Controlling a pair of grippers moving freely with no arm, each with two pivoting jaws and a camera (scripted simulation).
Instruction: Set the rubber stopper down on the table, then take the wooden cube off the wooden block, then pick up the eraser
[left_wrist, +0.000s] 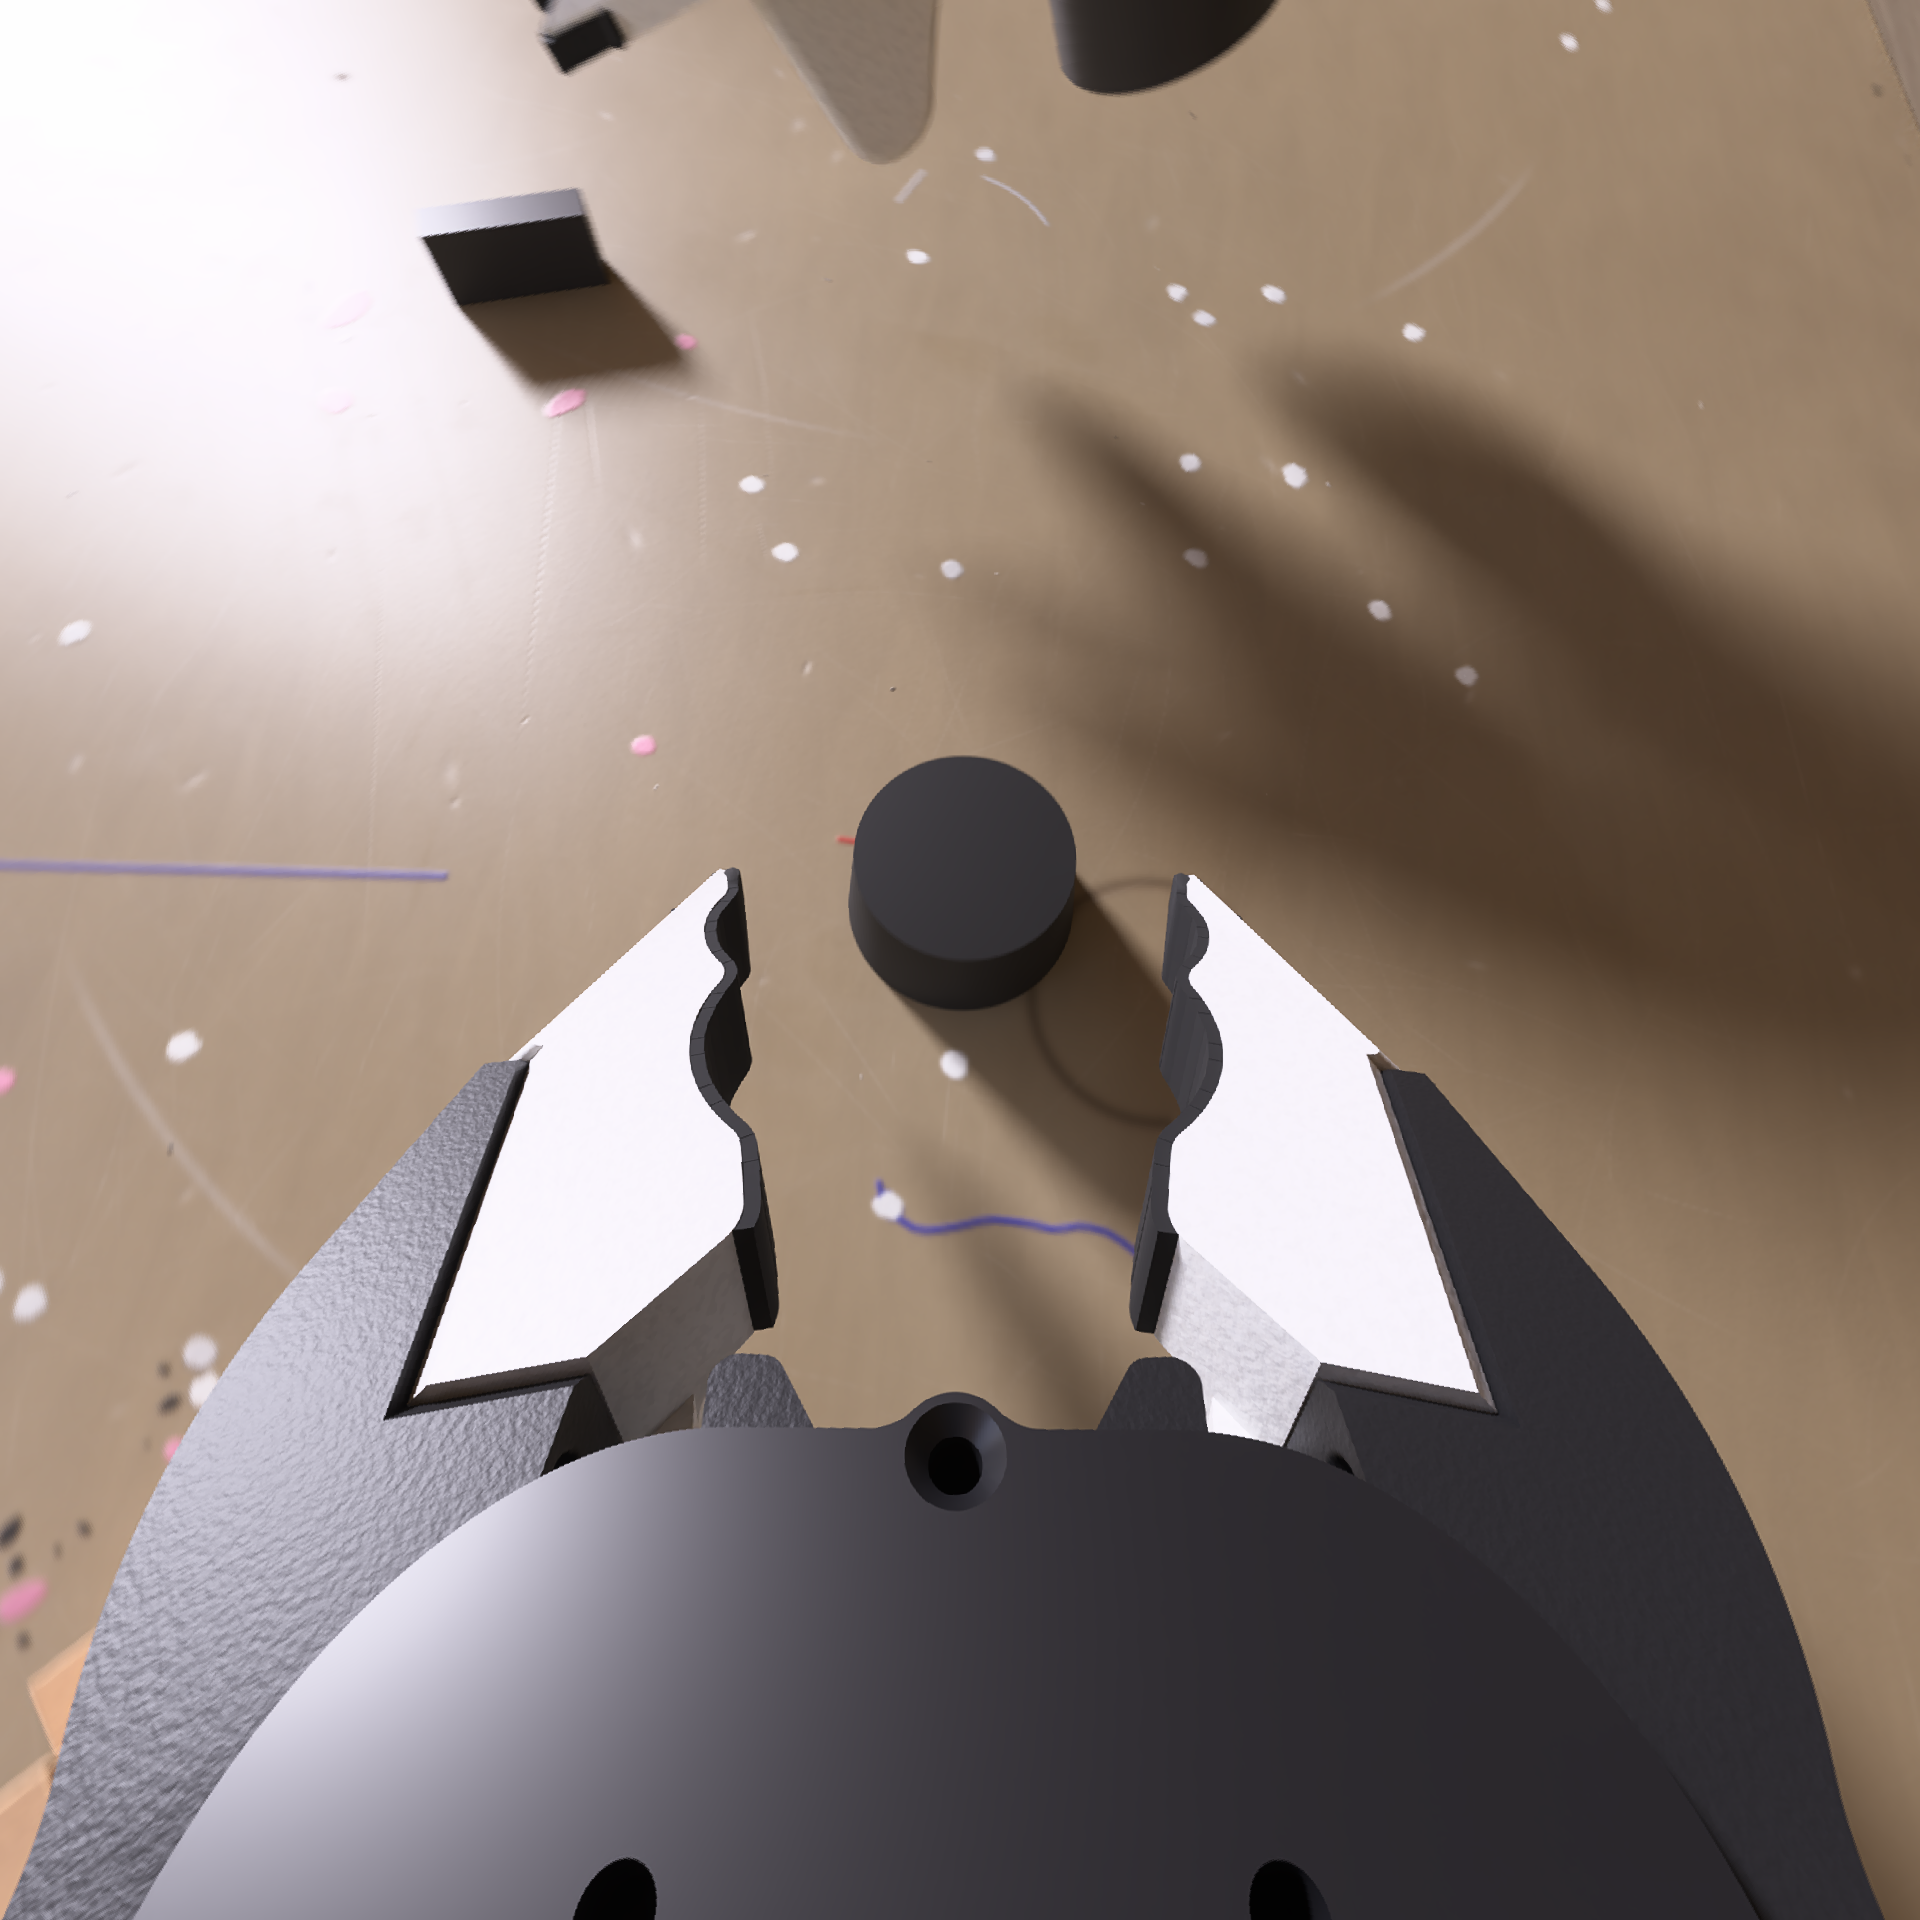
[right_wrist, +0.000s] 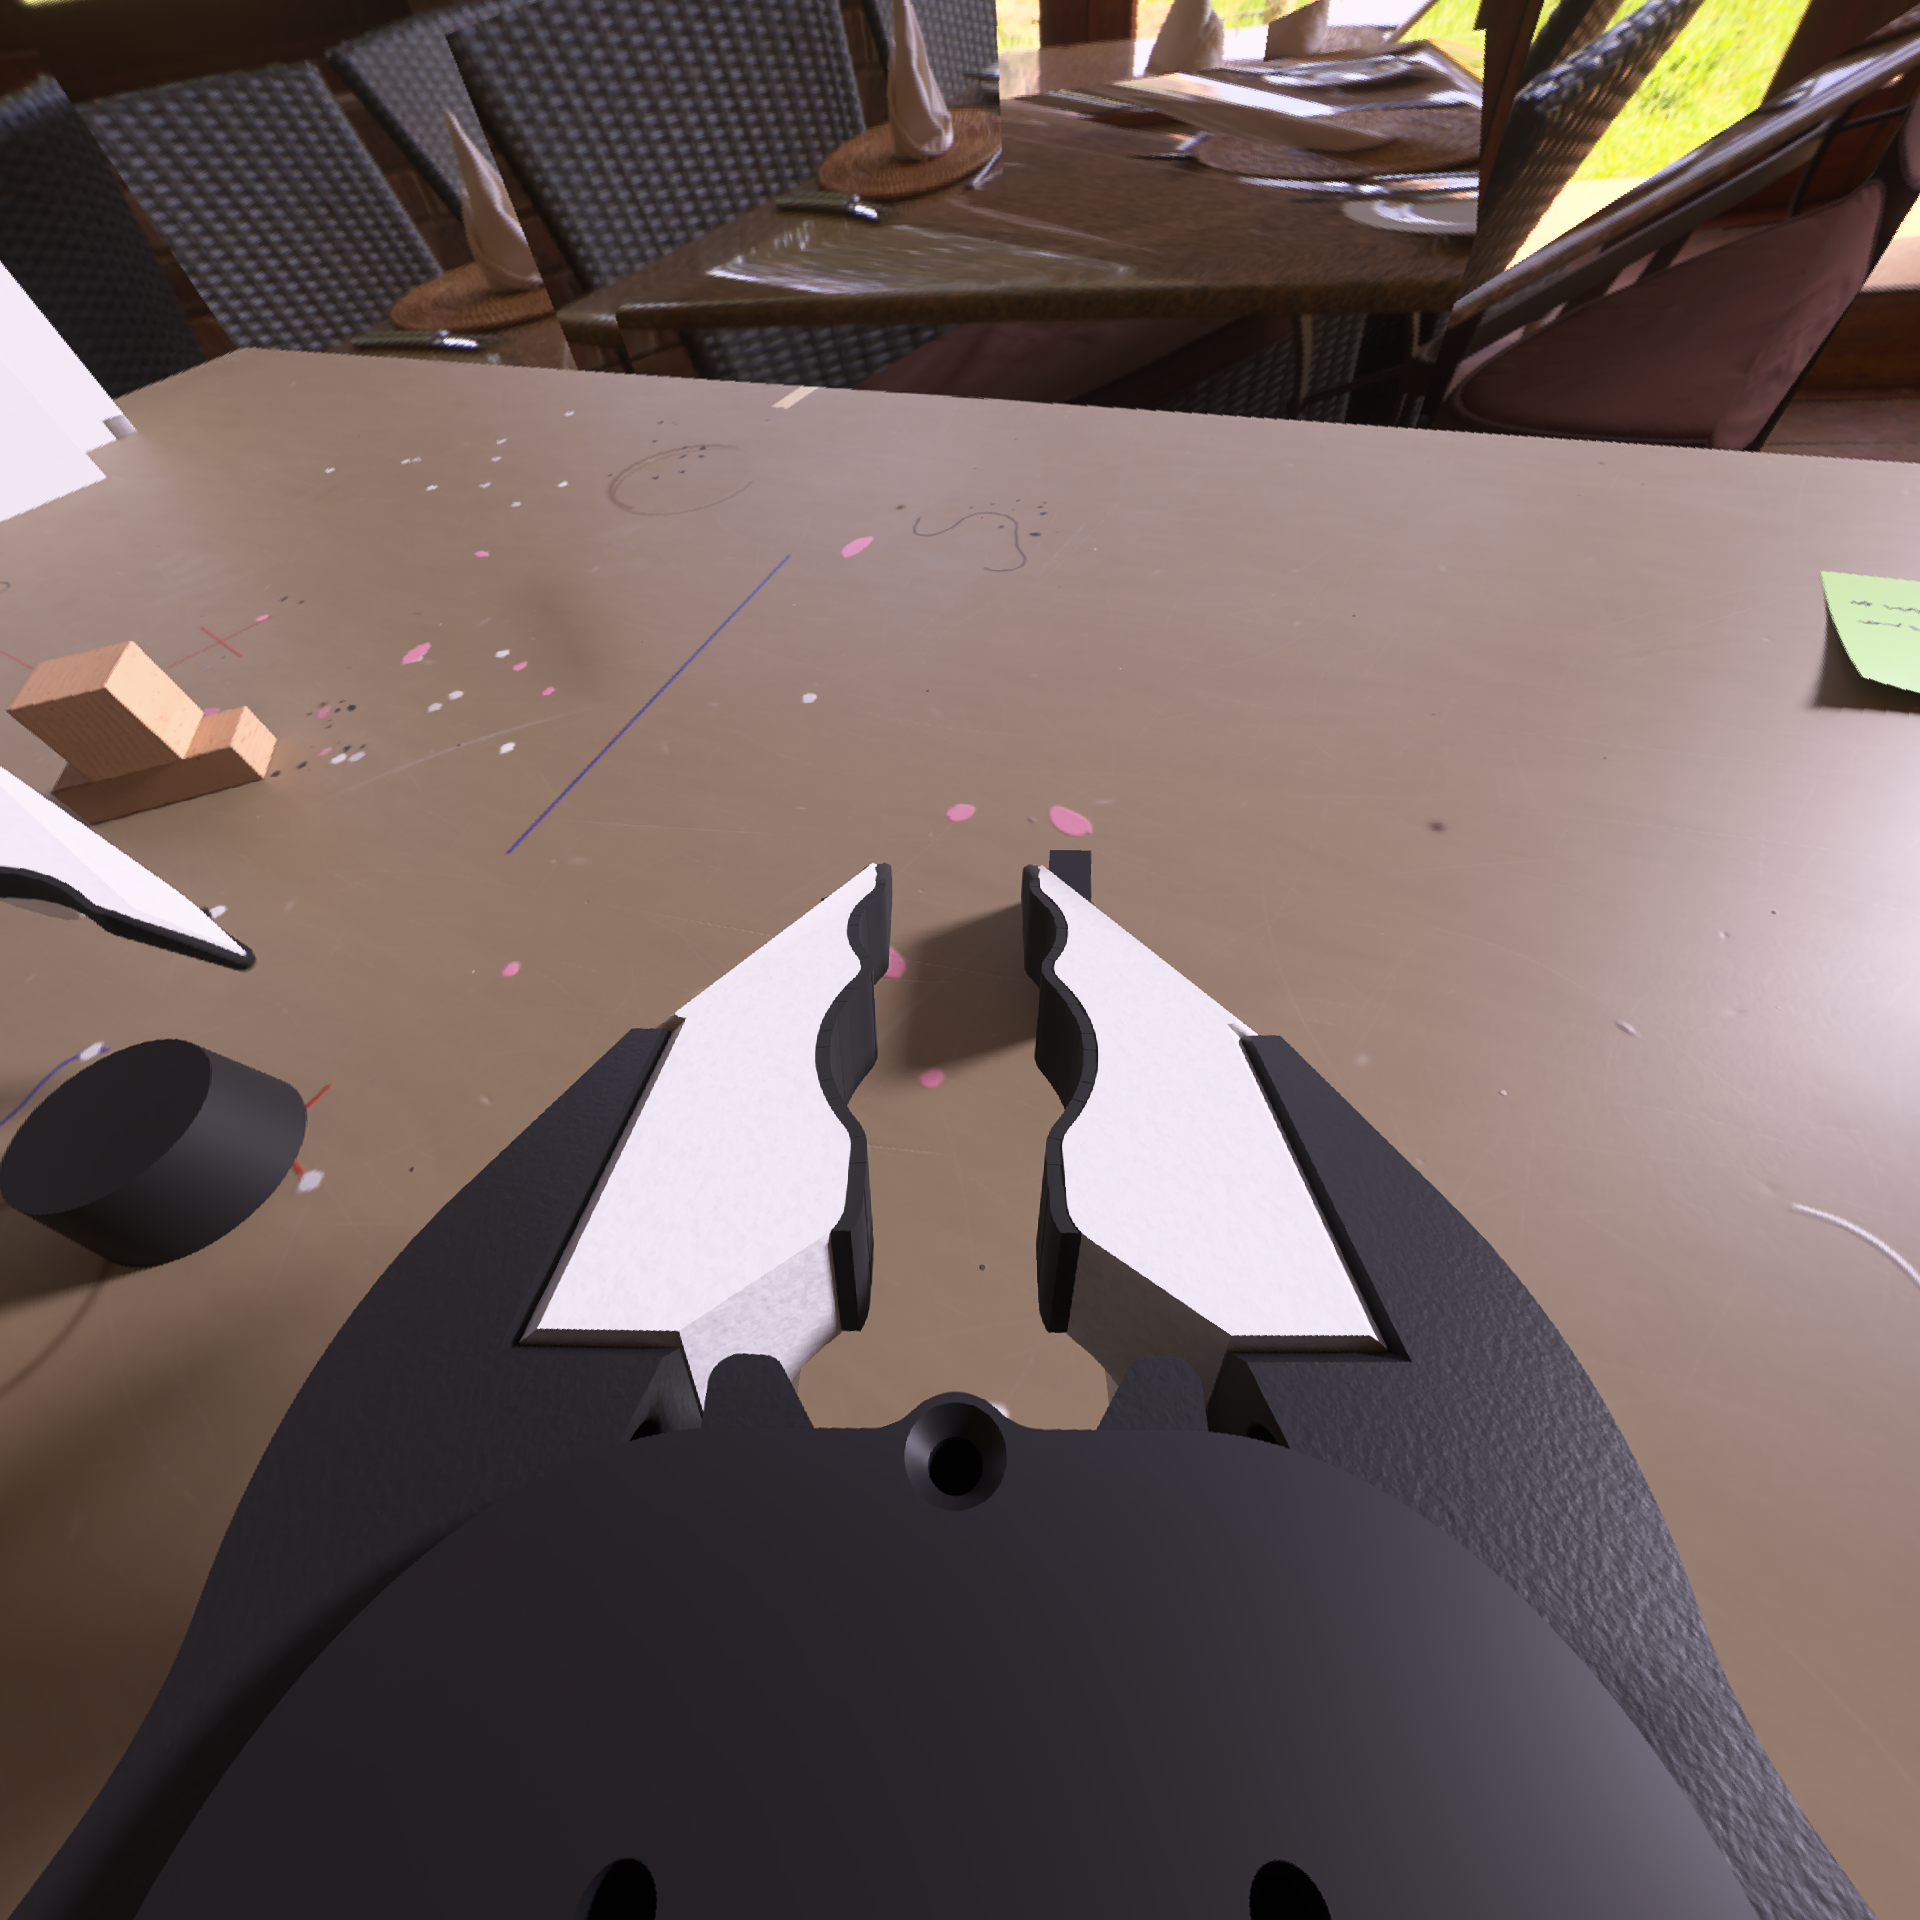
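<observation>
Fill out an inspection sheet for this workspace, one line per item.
Surface: brown table, scuffed, with paint specks and pen marks.
Job's things: rubber stopper stands on the table, free, just beyond the open left gripper. Wooden cube sits on the wooden block, tilted. Eraser, a dark slab, lies flat further off.
Clutter: green sticky note at the table's right edge.
Grippers: left open, empty; right gripper open, empty, low over the table.
Cables: nothing seen.
Surroundings: wicker chairs and a laid dining table behind.
</observation>
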